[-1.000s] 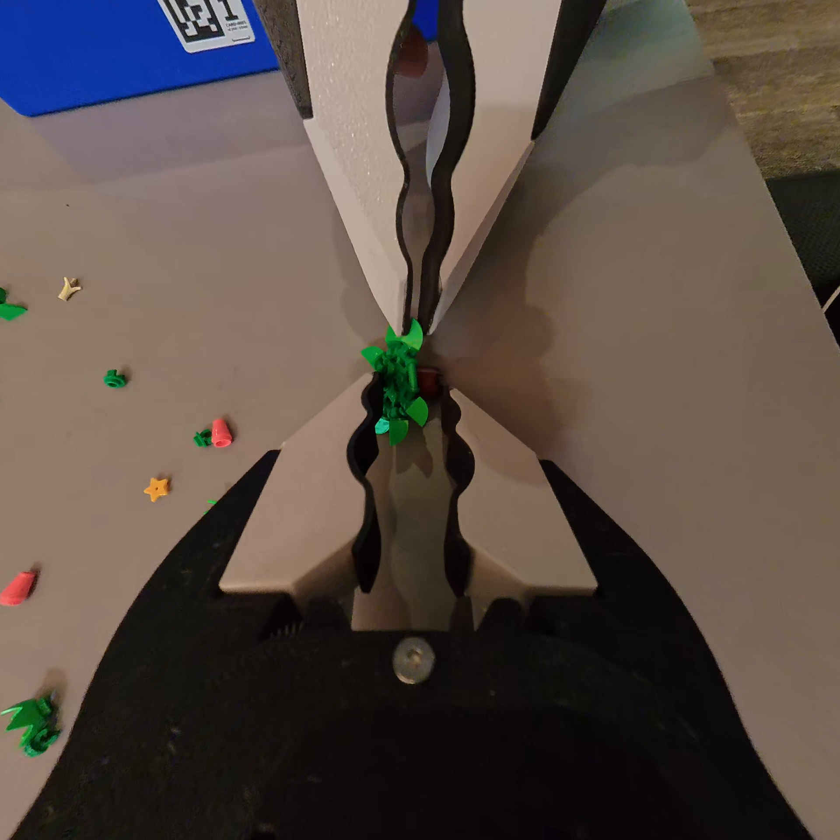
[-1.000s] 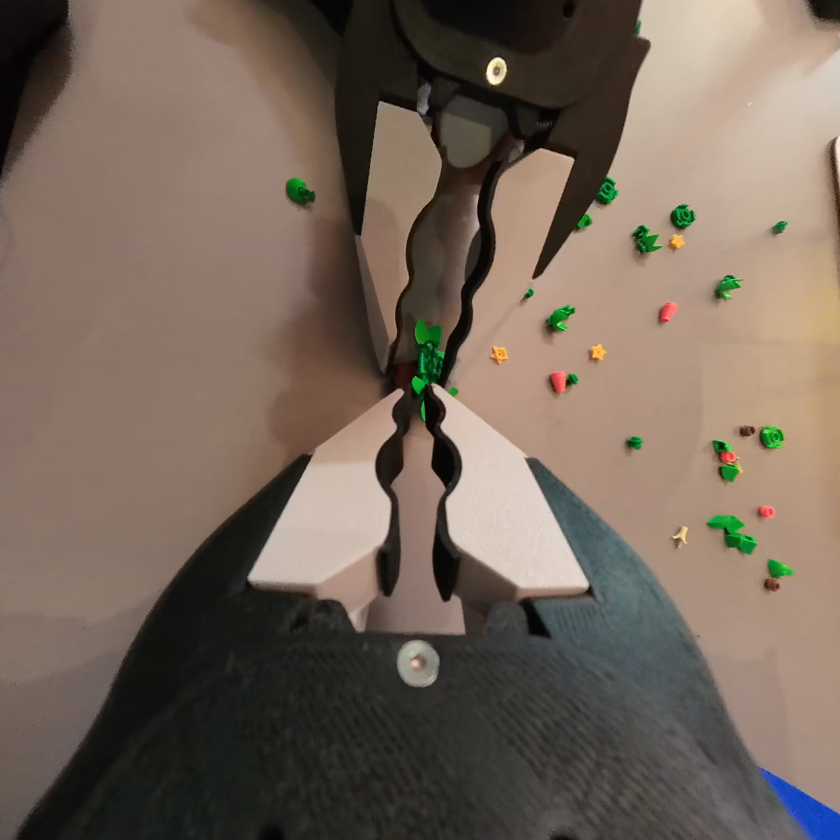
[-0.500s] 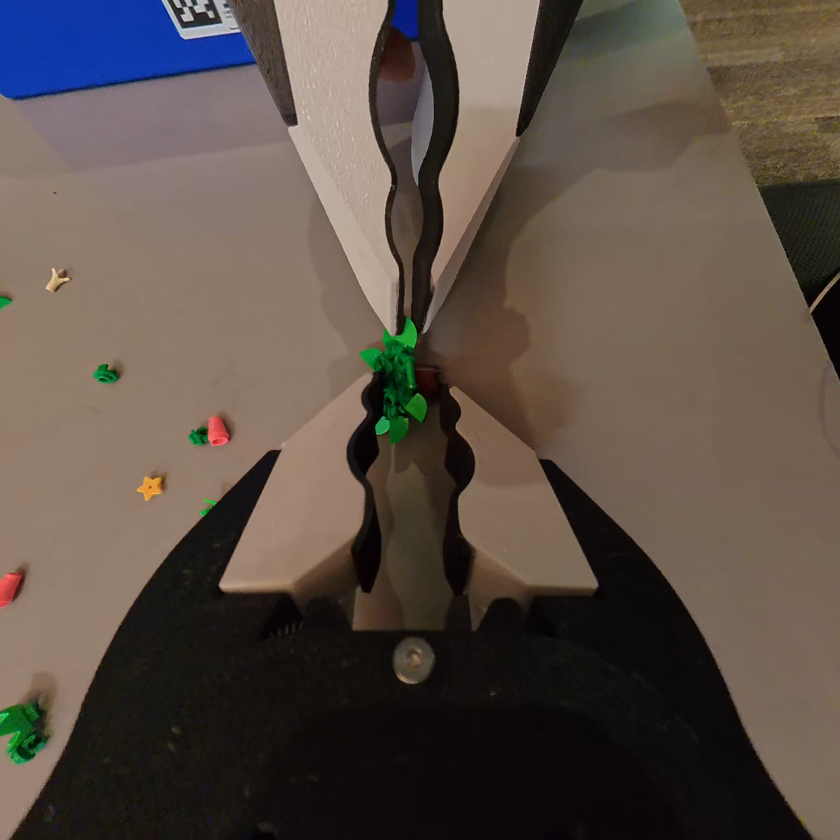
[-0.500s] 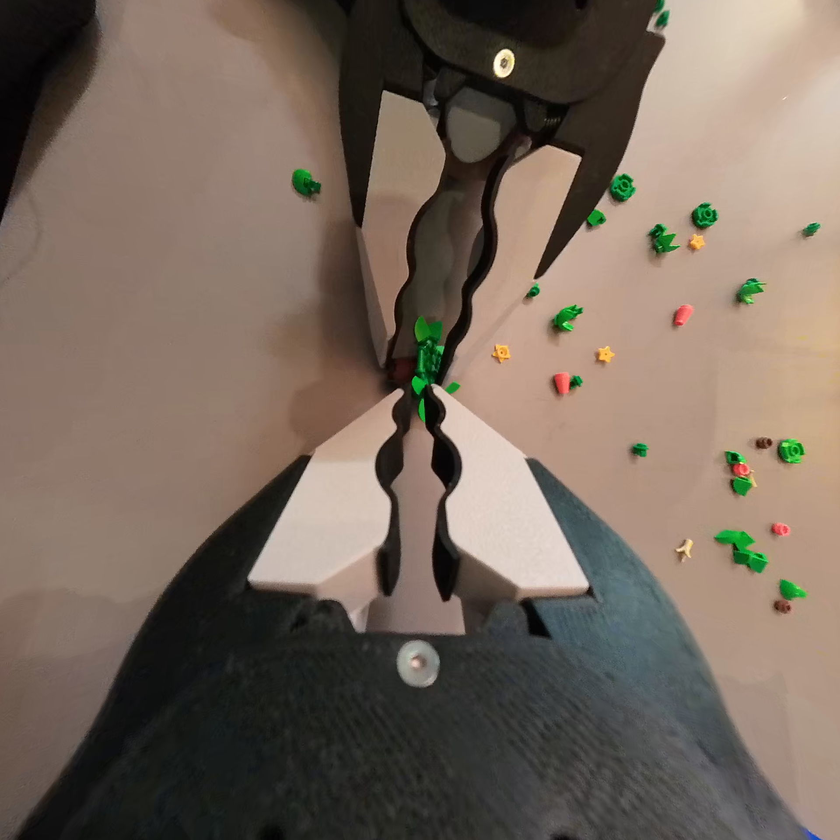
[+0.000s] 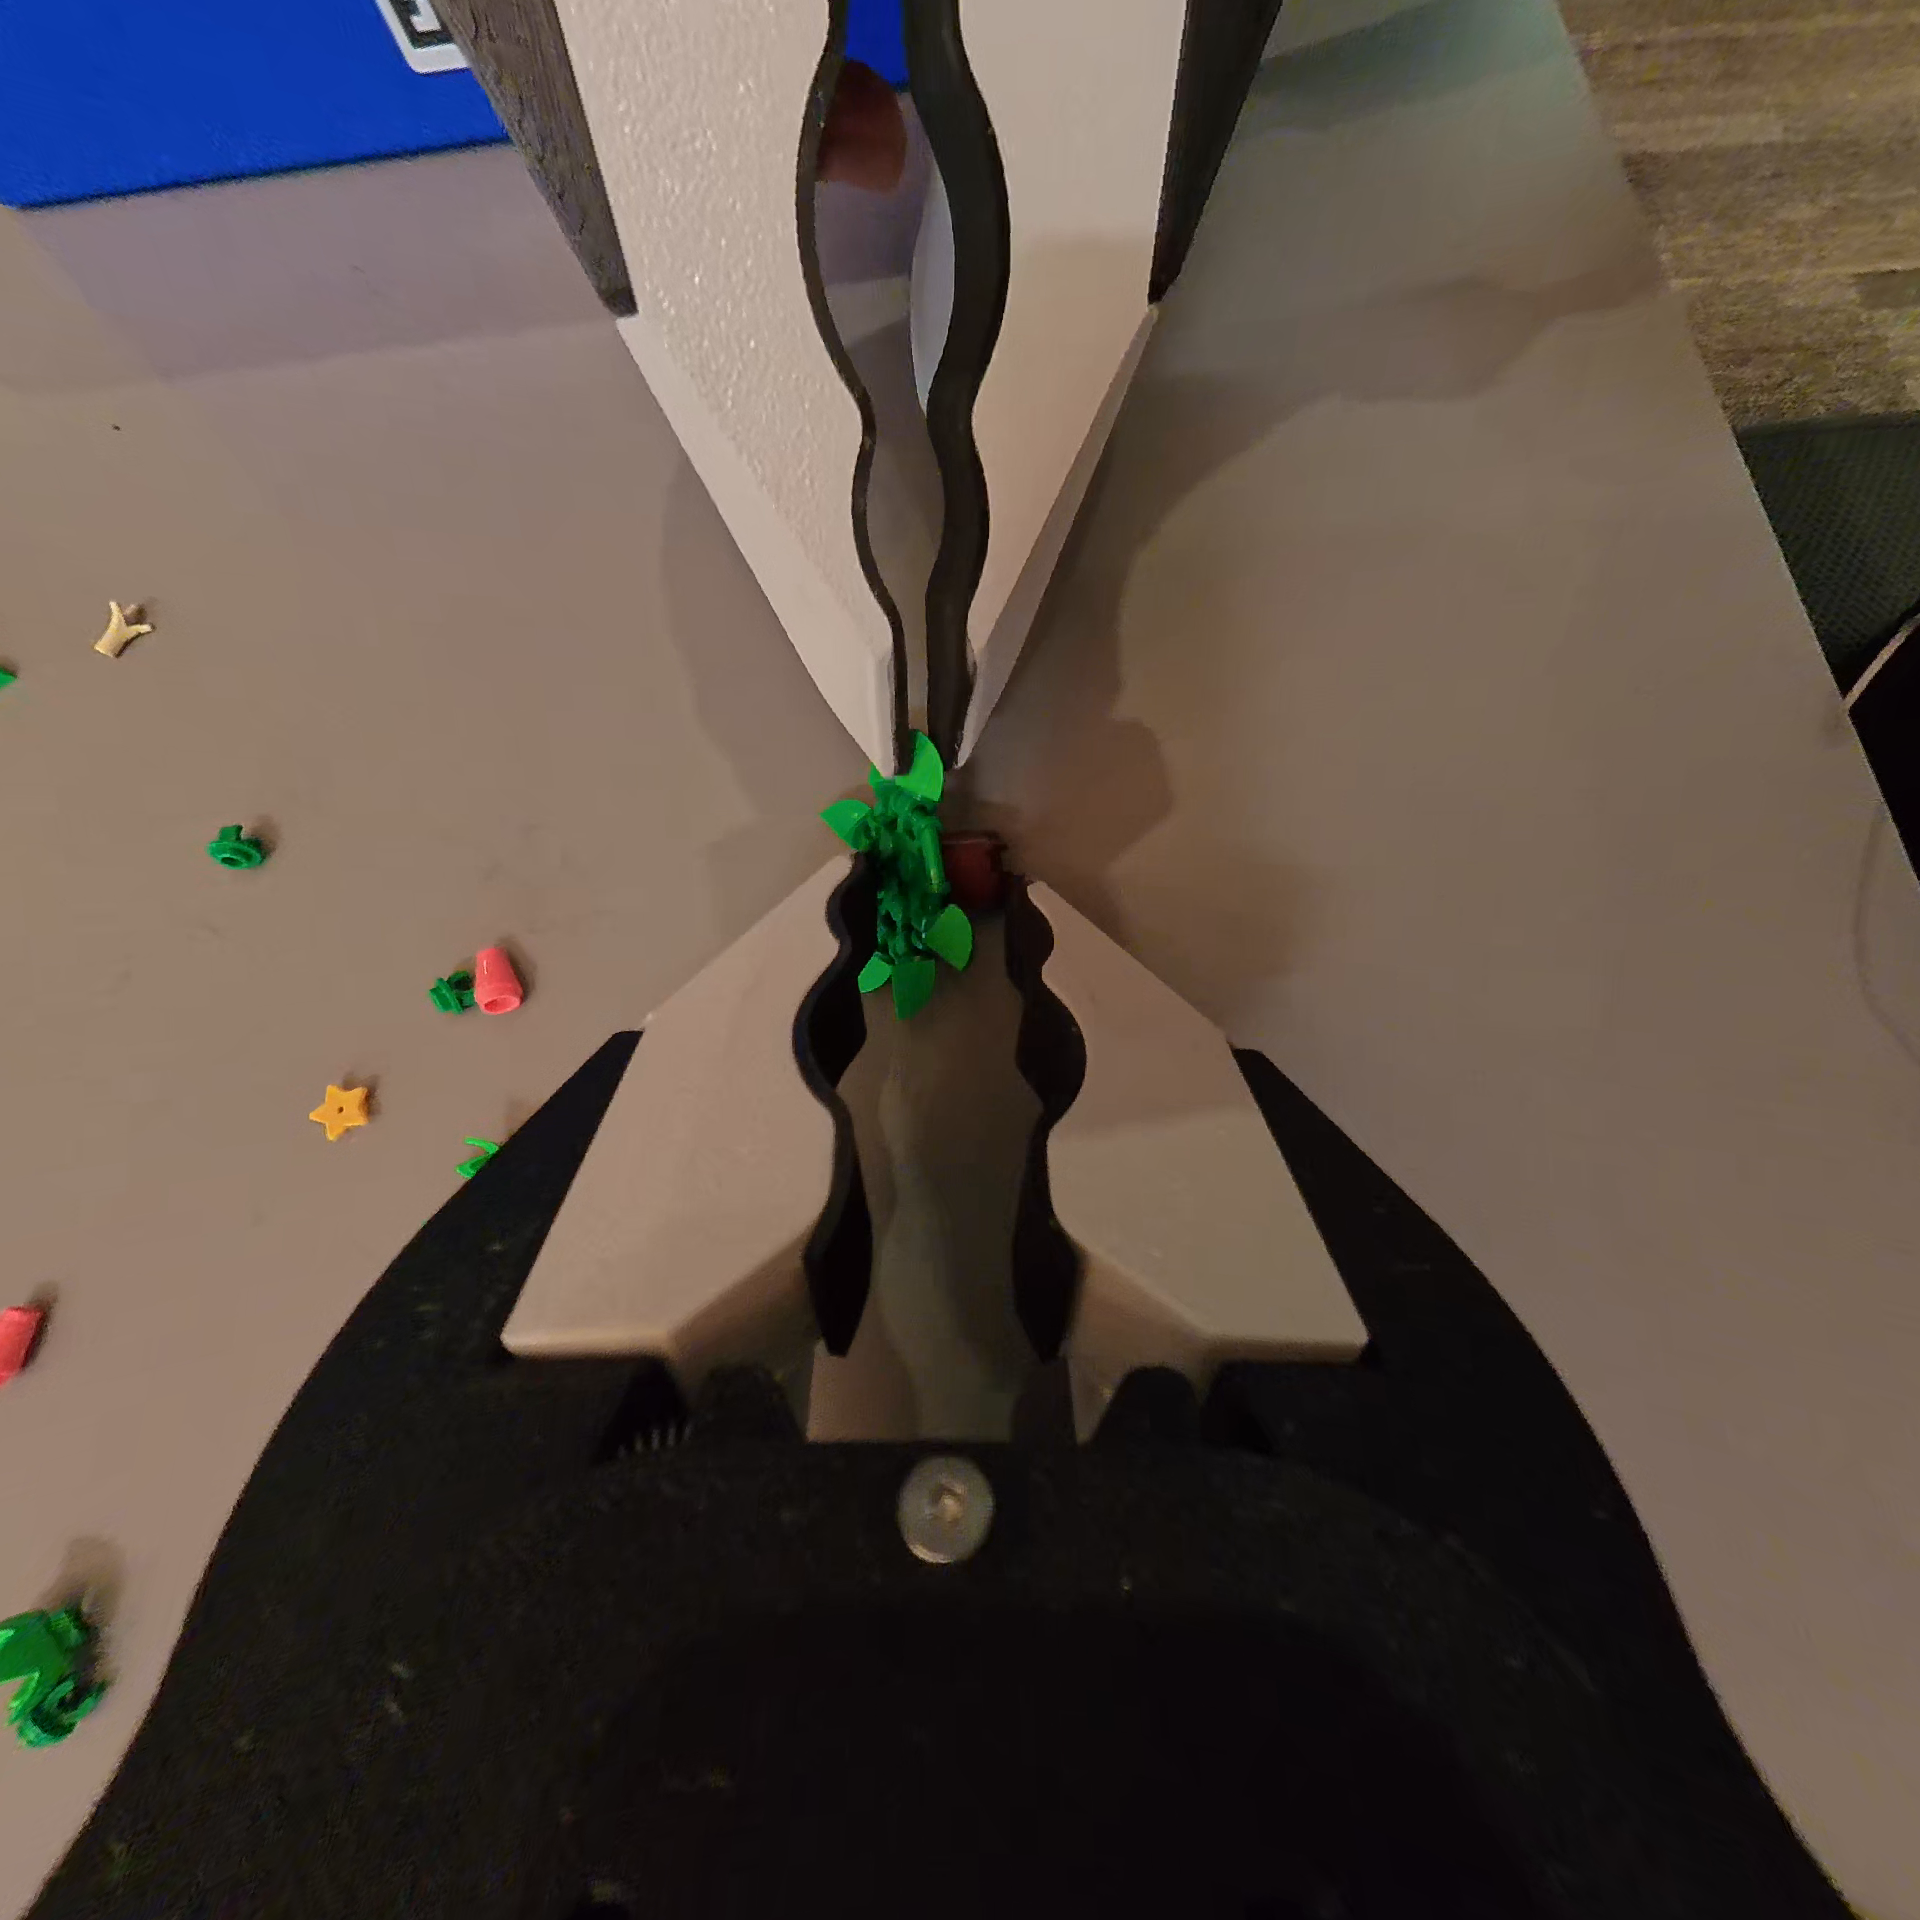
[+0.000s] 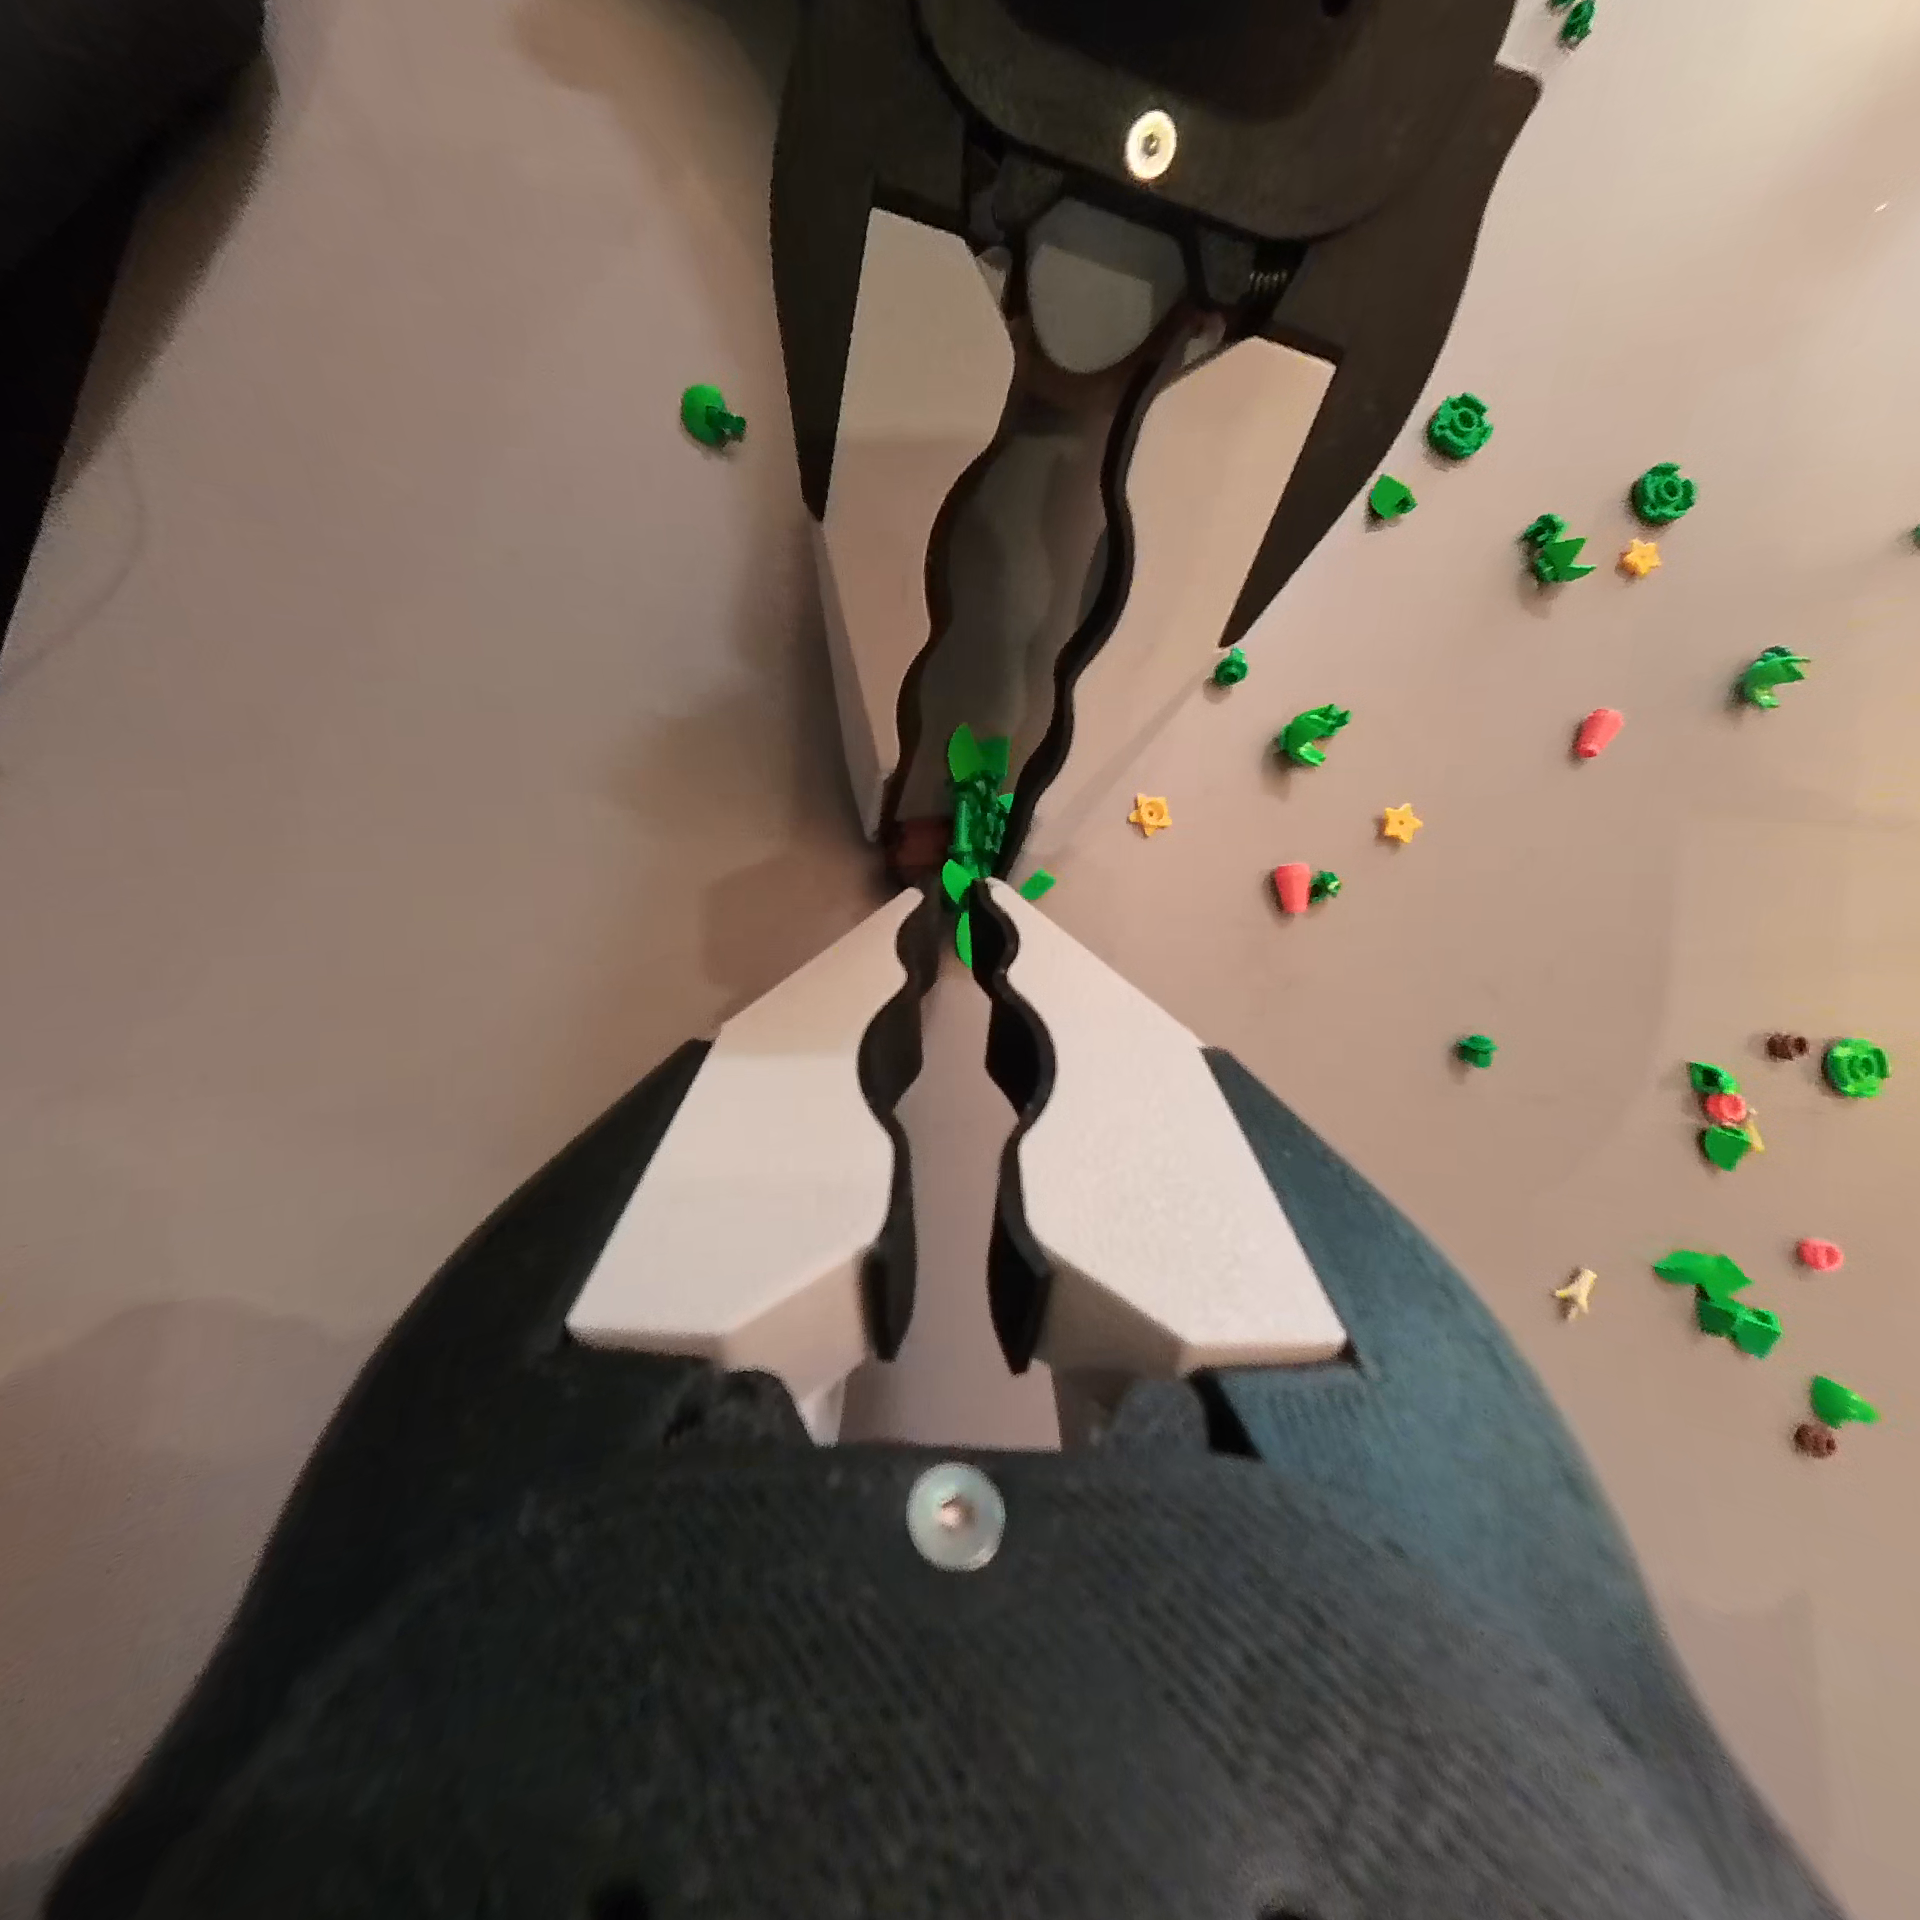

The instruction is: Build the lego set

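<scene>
The two grippers met tip to tip above the table, each pointing at the other. The left gripper had its fingers clamped on a green leafy stem with a small brown piece at its side. The right gripper, its fingers nearly together, pinched the stem's leafy end. Loose green, pink and yellow pieces lay scattered on the table to one side, well apart from the grippers.
</scene>
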